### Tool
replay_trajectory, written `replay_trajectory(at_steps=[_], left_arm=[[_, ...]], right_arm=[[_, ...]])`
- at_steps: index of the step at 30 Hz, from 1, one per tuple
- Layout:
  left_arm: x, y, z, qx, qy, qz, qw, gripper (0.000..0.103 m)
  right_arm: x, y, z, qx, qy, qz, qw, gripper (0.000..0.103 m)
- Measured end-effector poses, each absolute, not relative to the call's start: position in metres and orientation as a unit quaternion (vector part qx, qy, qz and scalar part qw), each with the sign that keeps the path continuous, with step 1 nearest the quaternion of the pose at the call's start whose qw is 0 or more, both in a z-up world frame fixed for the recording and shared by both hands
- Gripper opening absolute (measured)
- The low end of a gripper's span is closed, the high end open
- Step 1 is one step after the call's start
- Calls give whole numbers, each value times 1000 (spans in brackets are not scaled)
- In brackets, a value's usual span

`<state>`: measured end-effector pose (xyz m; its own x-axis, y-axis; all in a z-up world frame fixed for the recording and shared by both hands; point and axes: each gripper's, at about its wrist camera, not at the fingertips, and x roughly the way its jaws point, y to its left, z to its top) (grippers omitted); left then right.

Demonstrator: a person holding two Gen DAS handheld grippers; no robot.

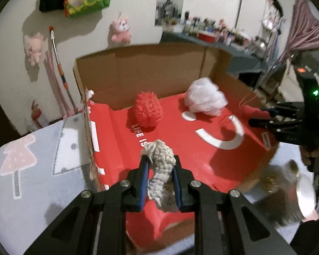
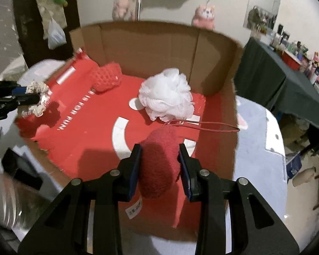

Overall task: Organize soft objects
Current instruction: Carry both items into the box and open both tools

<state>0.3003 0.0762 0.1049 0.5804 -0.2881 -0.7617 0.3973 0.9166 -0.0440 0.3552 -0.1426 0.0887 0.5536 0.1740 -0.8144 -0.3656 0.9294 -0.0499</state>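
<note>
The left tool (image 1: 160, 165) is squeezed on a grey knit thing (image 1: 161, 167). The knit thing sits between the two blue pads and sticks out past the tips. It hangs just over the near edge of the box (image 1: 138, 78).

The right tool (image 2: 160, 159) is squeezed on a red fuzzy thing (image 2: 159, 161). The red fuzzy thing fills the gap between the pads. A white tag (image 2: 135, 209) hangs under it, and a thin red string (image 2: 202, 125) loops out from its far end to the box's right wall. It too is held over the near part of the box.

The box is brown card with a red floor (image 1: 180, 148) that has white letters and shapes on it. The box sits on a desk (image 1: 32, 170) with a pale cloth that shows pink trees.

Farther in, a red knit ball (image 1: 145, 111) lies on the red floor near the back wall. A white puff (image 1: 205, 98) lies to its right, also near the back. The two are apart from each other and well past both tools.

Behind the box, pink soft toys (image 1: 120, 30) hang on the wall.
</note>
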Motion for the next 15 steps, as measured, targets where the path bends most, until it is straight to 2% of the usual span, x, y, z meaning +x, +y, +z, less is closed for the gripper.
replay_trajectory(at_steps=[5,15], left_arm=[[322,63,92,91,443,-176,875,22],[352,57,69,117,484,-136,856,23]], right_arm=[[389,-132,64,-113,501,138,847,32],[409,-130,53,-102,520,127,838,34]])
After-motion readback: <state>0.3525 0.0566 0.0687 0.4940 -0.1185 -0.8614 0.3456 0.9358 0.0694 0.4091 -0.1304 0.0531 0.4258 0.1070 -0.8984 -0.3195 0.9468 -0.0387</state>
